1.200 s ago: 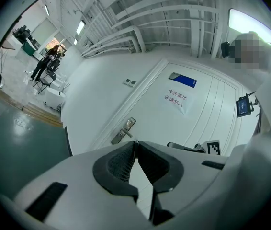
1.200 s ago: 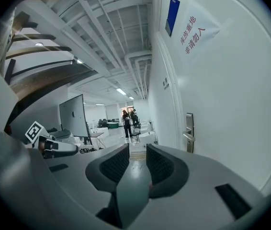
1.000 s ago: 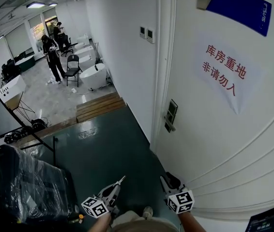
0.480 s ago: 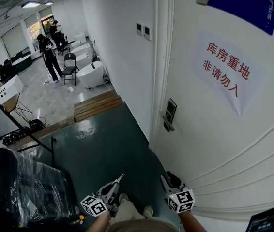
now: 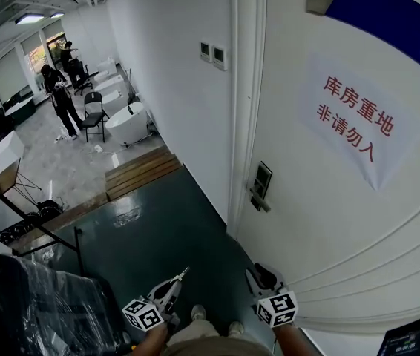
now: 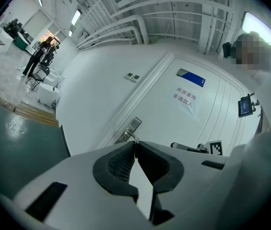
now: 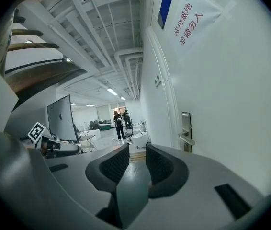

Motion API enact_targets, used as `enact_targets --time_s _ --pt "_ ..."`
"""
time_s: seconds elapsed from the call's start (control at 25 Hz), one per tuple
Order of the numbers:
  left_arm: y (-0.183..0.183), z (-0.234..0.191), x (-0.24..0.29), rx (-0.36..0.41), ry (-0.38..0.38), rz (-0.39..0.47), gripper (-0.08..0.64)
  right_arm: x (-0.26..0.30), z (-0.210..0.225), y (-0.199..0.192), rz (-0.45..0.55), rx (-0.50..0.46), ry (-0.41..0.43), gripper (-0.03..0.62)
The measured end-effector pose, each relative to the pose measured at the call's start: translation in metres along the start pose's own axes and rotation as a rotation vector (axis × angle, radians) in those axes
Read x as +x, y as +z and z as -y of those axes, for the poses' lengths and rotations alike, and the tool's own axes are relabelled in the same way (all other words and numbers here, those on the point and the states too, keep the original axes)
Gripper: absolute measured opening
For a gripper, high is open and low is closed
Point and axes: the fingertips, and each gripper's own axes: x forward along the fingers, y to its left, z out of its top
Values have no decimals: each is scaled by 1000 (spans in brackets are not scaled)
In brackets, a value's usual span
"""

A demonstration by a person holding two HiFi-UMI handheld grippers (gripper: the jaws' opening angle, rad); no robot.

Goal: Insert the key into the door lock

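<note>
The white door [image 5: 343, 221] fills the right of the head view, with its dark lock plate and silver lever handle [image 5: 260, 186] at mid-height. My left gripper [image 5: 174, 282] is at the bottom, left of the door, shut on a thin metal key [image 5: 183, 274] that sticks out past its tips. In the left gripper view the pads meet on the key [image 6: 135, 141], which points toward the lock [image 6: 129, 130], still well short of it. My right gripper [image 5: 259, 279] is close to the door, open and empty; the handle [image 7: 186, 138] lies to its right.
A paper sign with red characters [image 5: 355, 121] and a blue plaque [image 5: 384, 13] hang on the door. Wall switches [image 5: 212, 52] sit left of the frame. Wooden steps [image 5: 139, 170], a plastic-wrapped chair [image 5: 39, 302], a bathtub [image 5: 127, 122] and a person [image 5: 58, 99] stand further off.
The view has shifted toward the door, and the far room has slid left. Both grippers have come along with it and keep their jaws as before. Feet now show at the bottom.
</note>
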Motion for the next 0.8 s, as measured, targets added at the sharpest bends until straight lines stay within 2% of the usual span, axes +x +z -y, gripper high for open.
enact_targets --time_s 0.32,0.8 --pt "25 -36 16 -14 -49 -25 34 42 -5 10 -8 -9 -44 112" --pt "56 -89 15 -33 -73 -41 34 100 -28 16 -6 -19 -83 112"
